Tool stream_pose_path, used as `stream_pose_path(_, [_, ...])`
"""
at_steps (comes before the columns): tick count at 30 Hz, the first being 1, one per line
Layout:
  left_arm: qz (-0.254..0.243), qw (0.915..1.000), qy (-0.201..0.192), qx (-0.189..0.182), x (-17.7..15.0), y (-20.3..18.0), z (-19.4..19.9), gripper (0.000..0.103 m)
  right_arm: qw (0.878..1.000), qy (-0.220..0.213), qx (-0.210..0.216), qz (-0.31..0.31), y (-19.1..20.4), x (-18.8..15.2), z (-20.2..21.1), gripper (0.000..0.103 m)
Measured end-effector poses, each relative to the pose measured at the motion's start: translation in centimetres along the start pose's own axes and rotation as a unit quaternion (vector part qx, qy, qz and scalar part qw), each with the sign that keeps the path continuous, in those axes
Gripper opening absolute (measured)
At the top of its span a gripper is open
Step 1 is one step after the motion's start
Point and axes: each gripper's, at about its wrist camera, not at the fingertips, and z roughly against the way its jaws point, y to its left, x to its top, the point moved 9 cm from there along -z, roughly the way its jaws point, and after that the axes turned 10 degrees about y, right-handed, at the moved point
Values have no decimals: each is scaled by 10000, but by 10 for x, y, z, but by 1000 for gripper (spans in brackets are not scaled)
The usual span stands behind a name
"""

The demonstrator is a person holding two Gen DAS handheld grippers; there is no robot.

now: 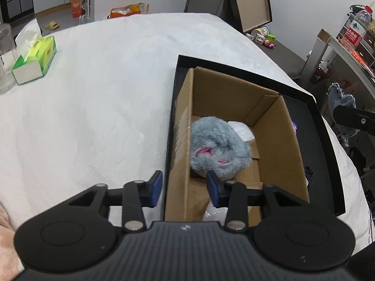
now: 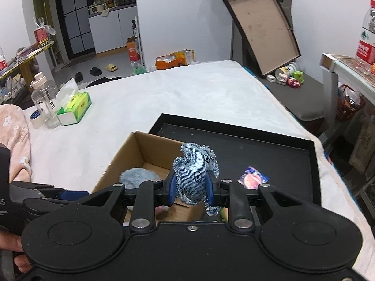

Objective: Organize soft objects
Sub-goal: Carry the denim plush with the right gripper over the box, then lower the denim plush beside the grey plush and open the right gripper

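Note:
An open cardboard box (image 1: 276, 140) stands in a black tray (image 1: 328, 164) on the white bed. Inside it lie a grey plush with pink marks (image 1: 218, 145) and a white soft pack (image 1: 241, 131). My left gripper (image 1: 185, 189) hovers open astride the box's near-left wall, one finger outside and one finger inside next to the plush, with nothing gripped. My right gripper (image 2: 191, 187) is shut on a frayed blue denim toy (image 2: 196, 171), held above the tray (image 2: 257, 149) just right of the box (image 2: 131, 154). The plush (image 2: 138, 176) shows behind it.
A green tissue box (image 1: 35, 58) sits at the bed's far left, beside a clear bottle (image 2: 44, 103) and a tape roll (image 2: 35, 117). A pink blanket (image 2: 14, 140) lies at the left edge. A colourful packet (image 2: 253, 178) rests in the tray. A shelf (image 2: 346, 70) stands to the right.

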Motion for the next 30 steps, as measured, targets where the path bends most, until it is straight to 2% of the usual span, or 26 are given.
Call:
stream_pose_path(7, [104,9997,77,-194,-4,6,-10,16,9999,123,84,-45,16,-2,-14,24])
stream_pose_path(24, [121,9994,30,-337,-8,11,-13,15,9983,521,148,-237,32,-10,-57,25])
stream_pose_path(28, [122,9993,33,-339,-8,11,-13,16,9972,667,-46,-336,26,-15,-70,28])
stream_pose_path(30, [129,9993,43,-341,-8,10,-13,16,9967,687,-98,-419,21,-17,-70,36])
